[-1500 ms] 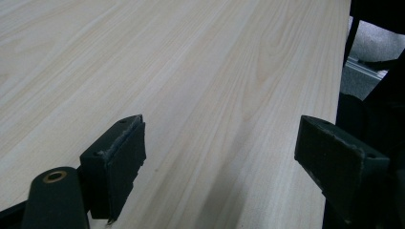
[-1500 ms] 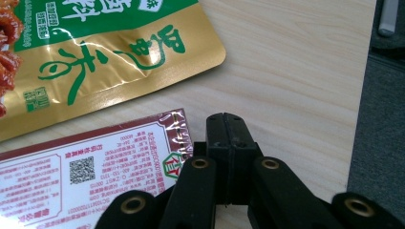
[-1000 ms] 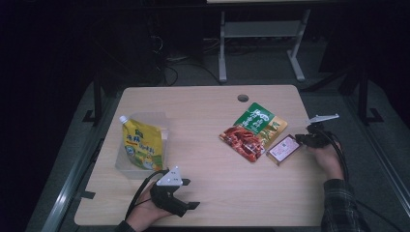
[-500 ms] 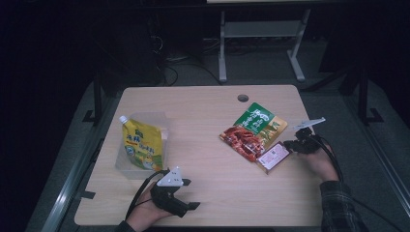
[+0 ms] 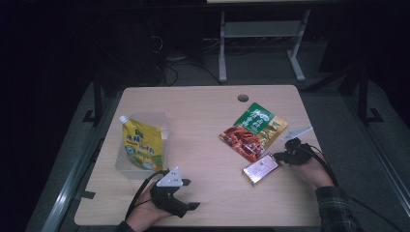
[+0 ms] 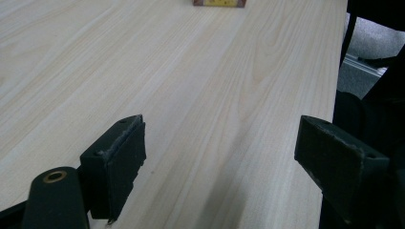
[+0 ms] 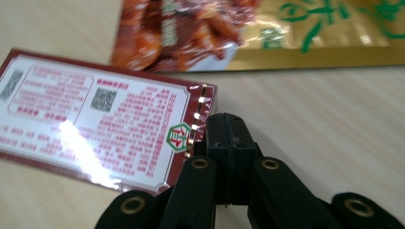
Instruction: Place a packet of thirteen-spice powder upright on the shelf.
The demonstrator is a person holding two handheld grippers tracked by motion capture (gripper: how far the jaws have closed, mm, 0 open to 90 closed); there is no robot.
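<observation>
Dragged toward the table's middle since a second ago, the small red packet (image 5: 261,168) now lies just below the snack bag (image 5: 252,131), and my right gripper (image 5: 282,156) has come along with it. Its jaws are pinched tight on the packet's edge (image 7: 199,125), near one corner. My left gripper (image 5: 186,194) rests at the near edge of the table (image 5: 208,111), jaws wide apart with nothing between them (image 6: 219,157).

I judge the packet light and flat, its glossy film slippery, so a grip on the sealed rim is the safest hold; squeezing the middle could crush whatever is inside. It is a dark red rectangle with a gold-trimmed border, a white panel of fine red print, two square codes and a small green mark. Well apart at the left, a yellow pouch (image 5: 139,145) sits in a clear tub (image 5: 162,121).
</observation>
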